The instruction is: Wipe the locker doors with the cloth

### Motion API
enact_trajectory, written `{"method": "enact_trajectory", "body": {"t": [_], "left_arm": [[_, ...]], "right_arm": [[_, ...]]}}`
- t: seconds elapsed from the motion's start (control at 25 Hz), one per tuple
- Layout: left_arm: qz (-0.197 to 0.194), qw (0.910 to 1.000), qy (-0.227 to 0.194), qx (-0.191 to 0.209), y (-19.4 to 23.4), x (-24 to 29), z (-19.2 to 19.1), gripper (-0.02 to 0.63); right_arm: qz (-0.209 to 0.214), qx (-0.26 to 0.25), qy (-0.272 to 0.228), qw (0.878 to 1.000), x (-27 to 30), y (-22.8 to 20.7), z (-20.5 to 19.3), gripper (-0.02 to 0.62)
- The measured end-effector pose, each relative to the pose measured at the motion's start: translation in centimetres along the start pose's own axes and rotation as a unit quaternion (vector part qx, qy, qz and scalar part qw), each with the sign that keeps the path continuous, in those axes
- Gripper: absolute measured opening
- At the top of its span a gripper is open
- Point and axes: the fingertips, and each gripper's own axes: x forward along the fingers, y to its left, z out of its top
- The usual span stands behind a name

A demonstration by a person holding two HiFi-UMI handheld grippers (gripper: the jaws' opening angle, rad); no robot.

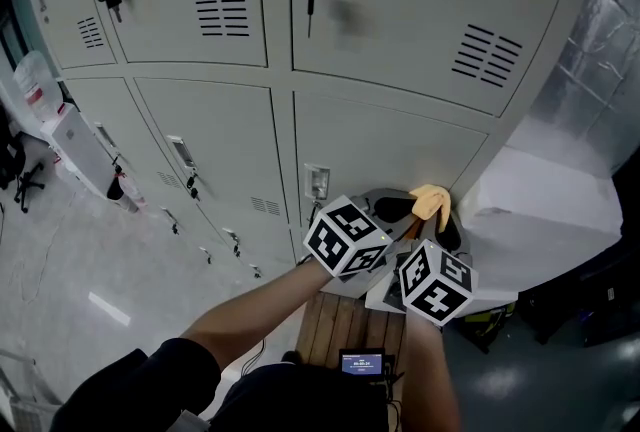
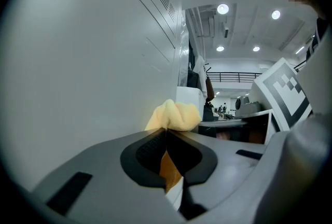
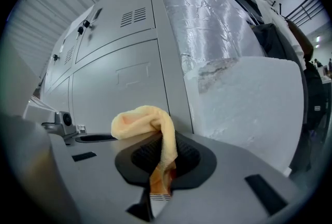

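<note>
Yellow terry cloth [image 1: 432, 203], soft and bunched, hangs close to the lower door [image 1: 400, 152], toward that door's right edge; contact with the door can't be made out. You hold it with both tools. The left gripper [image 2: 166, 134] has its fingers clamped on one fold, and the right gripper [image 3: 164, 163] is clamped on another, with a loop drooping over its ribbed black pads. The door is smooth grey painted steel and flat. Likely step: cloth readied, wiping not begun. Next you'd press the bunch against the door and sweep evenly.
</note>
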Motion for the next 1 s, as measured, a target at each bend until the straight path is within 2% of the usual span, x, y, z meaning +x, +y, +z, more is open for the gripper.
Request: {"method": "enact_trajectory", "body": {"t": [0.6,1.0], "left_arm": [[0.007,1.0,-0.004,-0.003,-0.8,-1.5,-0.3,0.025],[0.039,0.999,-0.015,-0.012,0.6,-6.9,-1.4,0.025]], "right_arm": [[0.015,-0.006,0.007,1.0,-1.3,1.0,-0.5,0.062],[0.067,-0.01,0.014,0.998,-2.0,6.4,-2.3,0.063]]}}
